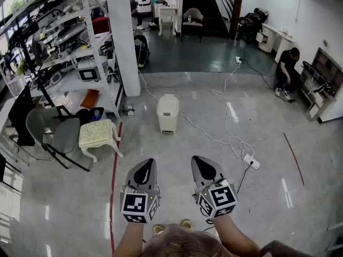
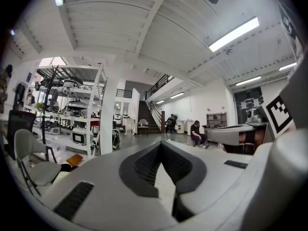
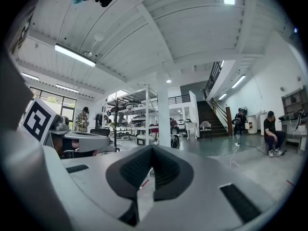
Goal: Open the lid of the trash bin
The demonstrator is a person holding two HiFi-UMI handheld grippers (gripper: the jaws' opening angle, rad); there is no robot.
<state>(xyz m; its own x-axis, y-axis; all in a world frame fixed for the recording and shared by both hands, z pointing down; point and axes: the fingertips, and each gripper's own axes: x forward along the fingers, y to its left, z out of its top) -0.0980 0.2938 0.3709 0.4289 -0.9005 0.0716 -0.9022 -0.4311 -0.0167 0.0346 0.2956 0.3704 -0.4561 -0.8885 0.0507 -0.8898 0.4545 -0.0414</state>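
Note:
The white trash bin (image 1: 167,113) stands upright on the grey floor with its lid down, well ahead of both grippers. In the head view my left gripper (image 1: 146,166) and right gripper (image 1: 204,163) are held side by side in the air, pointing toward the bin and far short of it. Each has its jaws closed together with nothing between them. The left gripper view shows the left gripper (image 2: 160,145) shut at the tips, and the right gripper view shows the right gripper (image 3: 151,148) the same. I cannot make out the bin in either gripper view.
A white pillar (image 1: 123,36) and metal shelving (image 1: 80,52) stand at the left. A cream stool (image 1: 98,134) and a grey chair (image 1: 59,135) sit beside them. A white cable with a power strip (image 1: 251,162) runs across the floor right of the bin. A person (image 1: 286,68) crouches far right.

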